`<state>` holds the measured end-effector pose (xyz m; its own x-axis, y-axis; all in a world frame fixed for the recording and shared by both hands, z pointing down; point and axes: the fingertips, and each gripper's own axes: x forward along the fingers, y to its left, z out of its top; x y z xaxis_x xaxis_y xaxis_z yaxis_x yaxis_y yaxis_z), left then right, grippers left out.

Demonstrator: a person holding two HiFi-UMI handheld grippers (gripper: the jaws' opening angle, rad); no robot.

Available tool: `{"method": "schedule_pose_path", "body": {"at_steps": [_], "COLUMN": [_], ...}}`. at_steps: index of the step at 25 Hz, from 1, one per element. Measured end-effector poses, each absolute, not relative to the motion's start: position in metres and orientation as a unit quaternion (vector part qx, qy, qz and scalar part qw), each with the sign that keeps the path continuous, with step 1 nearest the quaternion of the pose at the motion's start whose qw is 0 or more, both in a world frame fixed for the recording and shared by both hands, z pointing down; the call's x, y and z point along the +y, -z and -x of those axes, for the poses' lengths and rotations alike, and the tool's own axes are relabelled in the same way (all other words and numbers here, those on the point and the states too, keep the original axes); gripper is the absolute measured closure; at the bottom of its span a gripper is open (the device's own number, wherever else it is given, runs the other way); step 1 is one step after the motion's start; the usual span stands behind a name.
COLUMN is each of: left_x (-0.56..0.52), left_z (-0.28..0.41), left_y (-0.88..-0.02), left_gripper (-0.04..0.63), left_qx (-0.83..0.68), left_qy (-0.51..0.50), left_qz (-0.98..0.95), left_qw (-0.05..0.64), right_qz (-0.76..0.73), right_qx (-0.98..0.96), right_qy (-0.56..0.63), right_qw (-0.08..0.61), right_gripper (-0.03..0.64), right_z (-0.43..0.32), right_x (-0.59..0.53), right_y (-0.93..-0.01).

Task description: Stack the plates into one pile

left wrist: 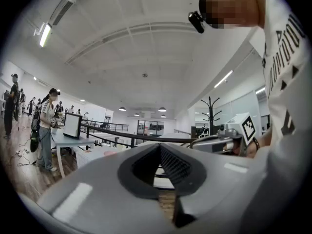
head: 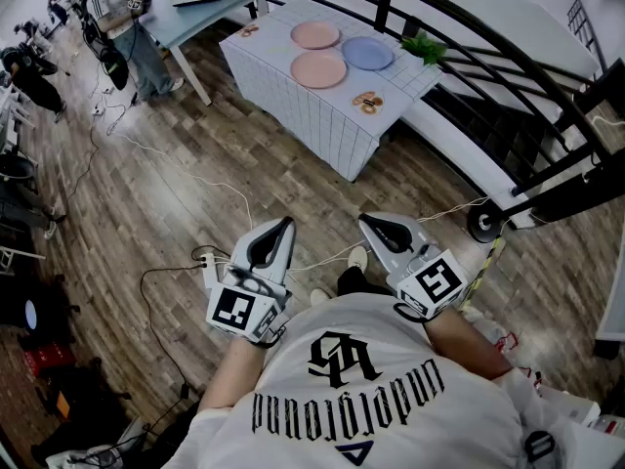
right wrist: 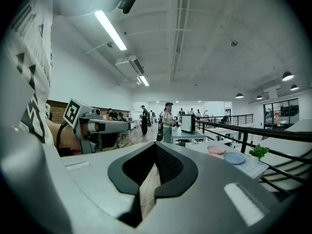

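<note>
Three plates lie apart on a white-clothed table [head: 322,115] far ahead: a pink plate [head: 315,34] at the back, a second pink plate [head: 318,68] nearer, and a blue plate [head: 367,53] to their right. The right gripper view shows a pink plate [right wrist: 216,149] and the blue plate [right wrist: 234,158] in the distance. My left gripper [head: 285,225] and right gripper [head: 369,220] are held close to my body, well short of the table. Both are shut with nothing between the jaws, which meet at the tips [left wrist: 159,145] [right wrist: 156,145].
A small green plant [head: 423,47] and a ring-shaped item [head: 368,102] sit on the same cloth. A black railing [head: 508,76] runs along the right. Cables [head: 176,272] trail over the wooden floor. People stand by a blue-grey desk [head: 200,8] at the upper left.
</note>
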<state>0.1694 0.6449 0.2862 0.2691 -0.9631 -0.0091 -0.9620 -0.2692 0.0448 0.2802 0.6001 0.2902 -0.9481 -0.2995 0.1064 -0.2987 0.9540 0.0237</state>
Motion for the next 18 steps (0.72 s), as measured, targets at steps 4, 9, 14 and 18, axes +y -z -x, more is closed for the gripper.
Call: {"method": "schedule_pose_path", "body": {"at_steps": [4,9,14,18], "left_x": [0.650,0.640,0.619,0.593], "left_z": [-0.162,-0.150,-0.142,-0.134], "left_y": [-0.287,-0.294,-0.299,-0.306], "left_gripper": [0.546,0.546,0.546,0.546], "left_qx": [-0.605,-0.608,-0.607,-0.609], "left_qy": [0.020,0.019,0.018,0.012], "left_qz": [-0.796,-0.793,-0.793,-0.792], "left_qw": [0.018,0.031,0.037,0.045], "right_qz": [-0.155,-0.156,-0.157,-0.160], "right_qx": [-0.986,-0.985,-0.985,-0.985], "right_qy": [0.014,0.008,0.004,-0.002], "right_qw": [0.061,0.068,0.075,0.071], "right_gripper": [0.617,0.617,0.617,0.617], "right_z": [-0.277,-0.271,-0.262,-0.254], "right_x": [0.601,0.588,0.565,0.534], "right_y": [-0.290,-0.295,-0.302,-0.308]}}
